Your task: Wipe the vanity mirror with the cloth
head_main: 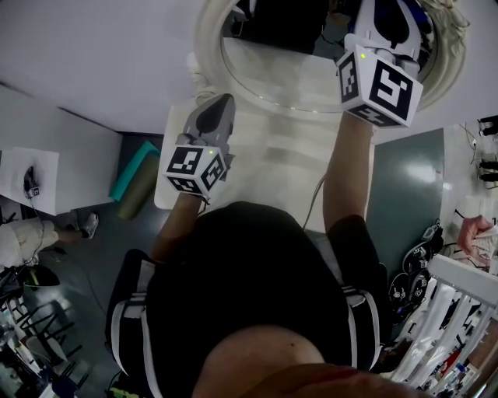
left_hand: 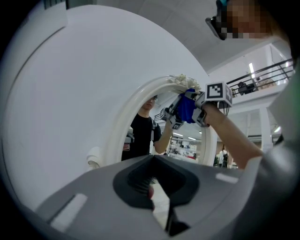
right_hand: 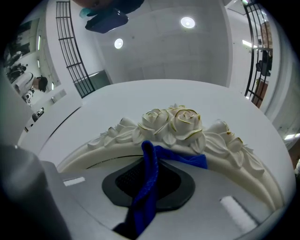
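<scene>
The white wall [head_main: 93, 54] filled the space behind everything, and the white vanity table [head_main: 264, 148] stood against it directly in front of you. On the table the oval vanity mirror [head_main: 296, 74] stood upright in its thick cream frame [left_hand: 123, 123], with a cluster of carved roses [right_hand: 174, 123], edged in gold, at the frame's top. The glass reflected you in a black shirt.

You held your right gripper [head_main: 391, 23] high, at the upper part of the mirror just under the roses. Its jaws were clamped on the blue cloth [right_hand: 147, 187]. The cloth ran up between the dark pads, and its free end lay against the inner edge of the frame just below the carving. From the left gripper view, the bunched cloth [left_hand: 187, 110] sat pressed on the glass, between the gripper and its reflection.

You kept your left gripper [head_main: 218, 109] low over the left part of the table, well apart from the cloth. Its jaws were drawn together with nothing between them.
</scene>
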Tool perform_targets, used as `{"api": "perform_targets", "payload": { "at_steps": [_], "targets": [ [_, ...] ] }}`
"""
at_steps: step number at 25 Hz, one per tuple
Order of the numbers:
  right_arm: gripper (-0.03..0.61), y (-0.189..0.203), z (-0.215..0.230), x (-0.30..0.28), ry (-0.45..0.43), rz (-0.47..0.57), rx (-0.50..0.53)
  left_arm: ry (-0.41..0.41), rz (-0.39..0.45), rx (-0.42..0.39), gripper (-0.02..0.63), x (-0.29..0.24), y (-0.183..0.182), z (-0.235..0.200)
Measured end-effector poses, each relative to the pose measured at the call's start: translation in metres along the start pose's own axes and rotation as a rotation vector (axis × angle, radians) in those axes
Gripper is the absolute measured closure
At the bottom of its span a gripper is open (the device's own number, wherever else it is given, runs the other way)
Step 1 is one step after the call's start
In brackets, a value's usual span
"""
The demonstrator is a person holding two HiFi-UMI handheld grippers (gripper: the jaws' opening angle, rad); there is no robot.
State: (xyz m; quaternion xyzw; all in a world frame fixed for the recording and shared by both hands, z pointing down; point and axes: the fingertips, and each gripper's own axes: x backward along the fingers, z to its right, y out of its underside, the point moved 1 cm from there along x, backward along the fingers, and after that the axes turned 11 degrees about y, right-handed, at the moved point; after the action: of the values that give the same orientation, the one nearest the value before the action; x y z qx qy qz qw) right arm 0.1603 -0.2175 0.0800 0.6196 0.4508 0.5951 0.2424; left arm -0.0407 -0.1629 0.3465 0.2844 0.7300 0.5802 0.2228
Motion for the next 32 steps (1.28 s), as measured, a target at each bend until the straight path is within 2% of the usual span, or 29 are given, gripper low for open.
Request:
{"api": "perform_targets", "payload": {
  "at_steps": [13,16,20,28,32],
  "targets": [
    [0.532,0.0,-0.051,0.001,-0.066,0.011,0.1,-0.011,0.002,0.014,0.603,0.003,0.001,-0.015],
    [0.532,0.004,-0.074,0.004,-0.125,0.076,0.196,-0.021,-0.001,0.02,0.603,0.005,0.003,-0.018],
    [0.532,0.027,-0.11,0.014,-0.188,0.056,0.309,-0.037,-0.005,0.029,0.603,0.005,0.008,-0.022],
    [0.533,0.064,-0.164,0.037,-0.307,0.039,0.341,-0.07,-0.015,0.039,0.603,0.015,0.014,-0.033],
    [0.534,0.096,-0.192,0.057,-0.389,0.013,0.388,-0.084,-0.016,0.045,0.603,0.017,0.017,-0.037]
  ]
}}
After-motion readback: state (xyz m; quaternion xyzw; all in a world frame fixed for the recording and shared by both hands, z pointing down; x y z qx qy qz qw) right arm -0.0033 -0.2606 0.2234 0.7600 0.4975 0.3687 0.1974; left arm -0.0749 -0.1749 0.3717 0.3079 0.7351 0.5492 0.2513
